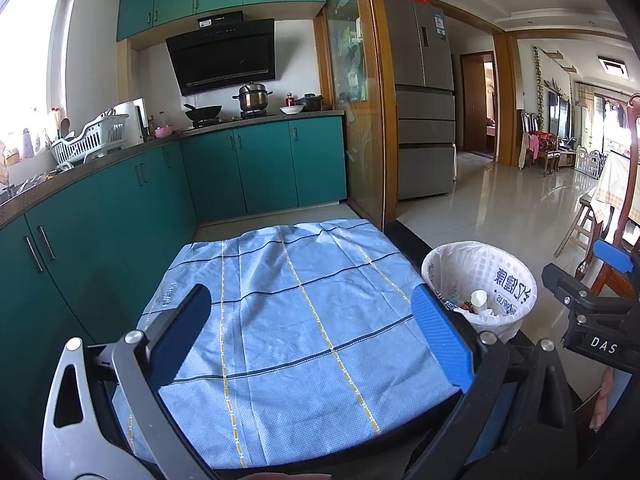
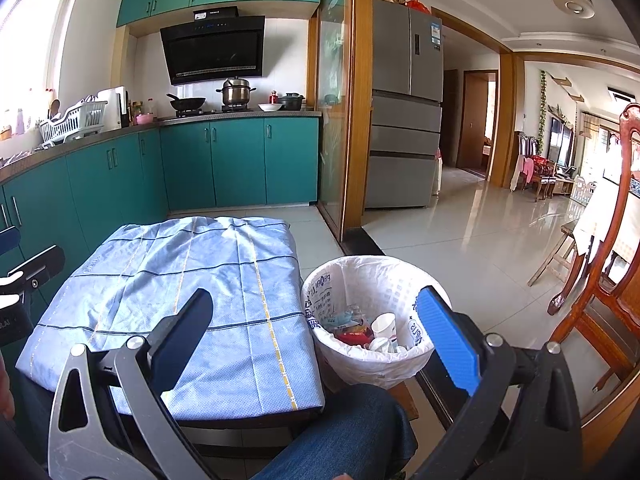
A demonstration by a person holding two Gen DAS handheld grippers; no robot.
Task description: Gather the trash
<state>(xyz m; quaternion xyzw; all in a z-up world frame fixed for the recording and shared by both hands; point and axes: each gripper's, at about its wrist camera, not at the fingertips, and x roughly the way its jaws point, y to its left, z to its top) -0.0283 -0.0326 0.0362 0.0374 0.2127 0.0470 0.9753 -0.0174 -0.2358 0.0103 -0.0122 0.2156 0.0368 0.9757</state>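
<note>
Now left tool (image 1: 312,332) level above cloth (image 1: 288,320), wide, empty — right tool (image 2: 320,340) likewise, beside bin (image 2: 372,356).

Matt woven cloth (image 1: 304,320) covers the table, beside a white plastic-lined bin (image 2: 376,320) on glossy floor tiles (image 2: 480,248).

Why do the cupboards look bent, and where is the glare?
Left wrist view: the fisheye lens bows the teal cupboards, and the window is blown out white. Right wrist view: daylight glares off the floor tiles; corners go black.
</note>
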